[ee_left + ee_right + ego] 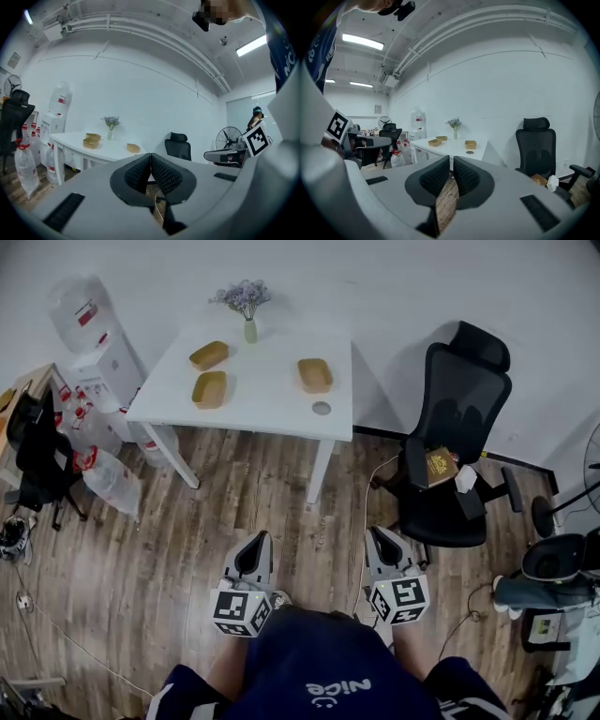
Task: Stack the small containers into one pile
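Low in the head view, side by side over the wooden floor [187,549]: left gripper [253,542] and right gripper [379,538]. Both aimed toward the white table [272,413] in the upper middle of the frame, well apart from it.

Left gripper: jaws pressed together from tip to base, nothing between the pads. Holds nothing.

Right gripper: jaws closed as well, only a thin slit lower down, with floor planks showing through. Holds nothing.

On the table, three small tan containers, none stacked. Far-left container [209,355] and near-left container [209,390] close together toward the table's left side. Right-hand container [315,376] alone, apart from that pair. Just below it in the frame, near the table's front edge, a small round grey disc [322,409]. At the back edge, a slim vase of pale flowers [249,329].

Left of the table, a water dispenser [94,352] with water bottles [112,479] around its foot. Right of the table, a black office chair [455,409] with a small box [441,465] on its seat.
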